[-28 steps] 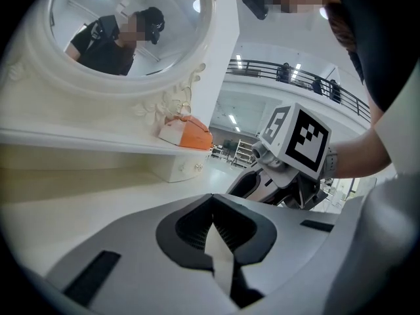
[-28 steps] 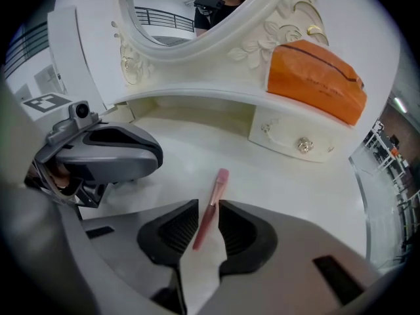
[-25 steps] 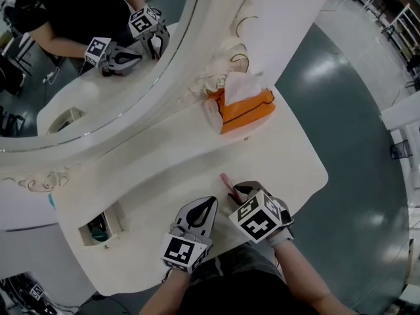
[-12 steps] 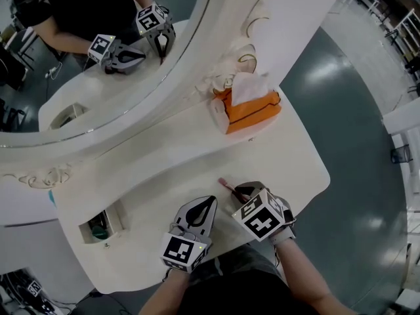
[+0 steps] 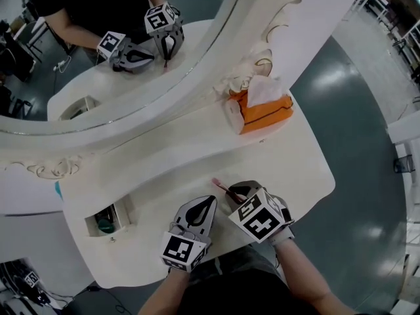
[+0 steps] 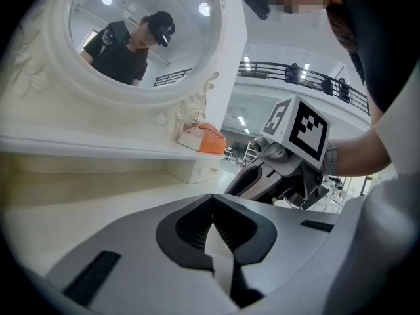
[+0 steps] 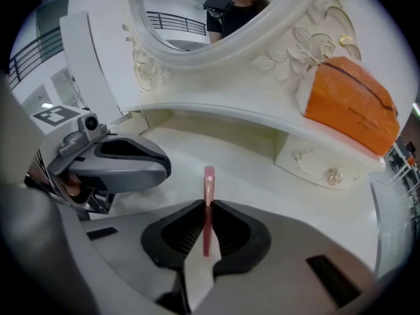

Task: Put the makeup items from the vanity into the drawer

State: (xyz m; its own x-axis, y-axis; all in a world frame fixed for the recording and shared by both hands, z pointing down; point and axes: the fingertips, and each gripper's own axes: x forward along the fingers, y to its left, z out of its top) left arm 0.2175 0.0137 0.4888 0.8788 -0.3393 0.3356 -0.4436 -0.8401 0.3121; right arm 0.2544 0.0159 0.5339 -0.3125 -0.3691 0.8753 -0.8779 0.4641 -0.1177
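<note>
Pink makeup stick (image 7: 209,186) stands between the jaws of my right gripper (image 7: 207,209), which have just been closing and now pinch its lower part. That puts it at the lower centre of the head view, over the front of the white vanity top (image 5: 184,156). My left gripper (image 6: 212,205) is just left of it, jaws together with nothing between them, and the open drawer (image 5: 120,213) lies at lower left, well apart from the stick.
</note>
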